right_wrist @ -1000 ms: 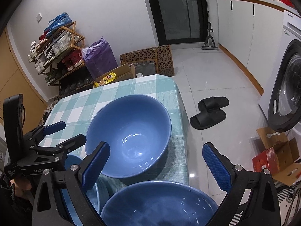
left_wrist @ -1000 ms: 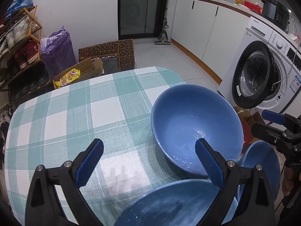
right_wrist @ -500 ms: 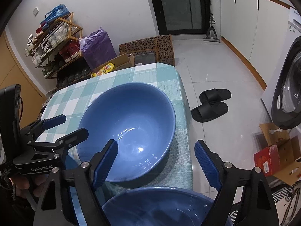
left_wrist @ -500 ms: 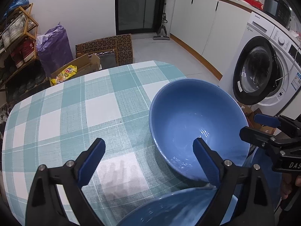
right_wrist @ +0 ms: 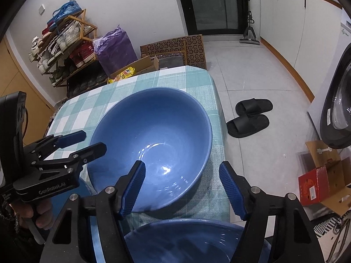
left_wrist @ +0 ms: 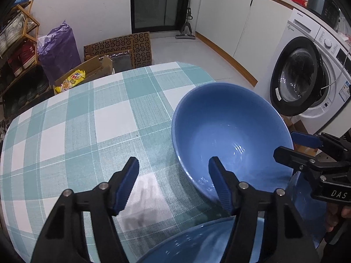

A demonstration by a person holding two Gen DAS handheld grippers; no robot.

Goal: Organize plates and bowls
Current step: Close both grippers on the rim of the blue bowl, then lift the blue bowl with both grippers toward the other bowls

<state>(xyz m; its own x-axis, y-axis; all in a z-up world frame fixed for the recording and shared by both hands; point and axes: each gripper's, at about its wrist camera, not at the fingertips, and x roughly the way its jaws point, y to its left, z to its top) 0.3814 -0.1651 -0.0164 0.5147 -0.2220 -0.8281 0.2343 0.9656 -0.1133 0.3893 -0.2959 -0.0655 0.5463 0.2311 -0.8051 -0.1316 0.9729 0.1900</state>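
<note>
A large blue bowl (left_wrist: 230, 131) (right_wrist: 153, 131) stands on the checked tablecloth (left_wrist: 87, 131), near its right edge. My left gripper (left_wrist: 173, 175) straddles the bowl's near-left rim, one finger inside and one over the cloth. Its jaws are closing, and the pads are clear of the rim. My right gripper (right_wrist: 183, 186) straddles the near-right rim the same way, also closing and not touching. Each gripper shows in the other's view: the right gripper (left_wrist: 287, 145) and the left gripper (right_wrist: 92, 141). A second blue bowl (left_wrist: 197, 245) (right_wrist: 182, 241) sits just below the fingers. A third blue dish (left_wrist: 307, 206) is partly hidden.
The table's right edge (right_wrist: 221, 118) drops to a tiled floor with black slippers (right_wrist: 250, 116). A washing machine (left_wrist: 307, 76) stands to the right, with open cardboard boxes (right_wrist: 322, 179) by it. A shoe rack (right_wrist: 63, 43), a purple bag (left_wrist: 59, 48) and cartons lie beyond the table.
Both pairs of jaws have narrowed markedly. Both grippers have come closer to the large bowl, so that its rim now lies between each pair of fingers.
</note>
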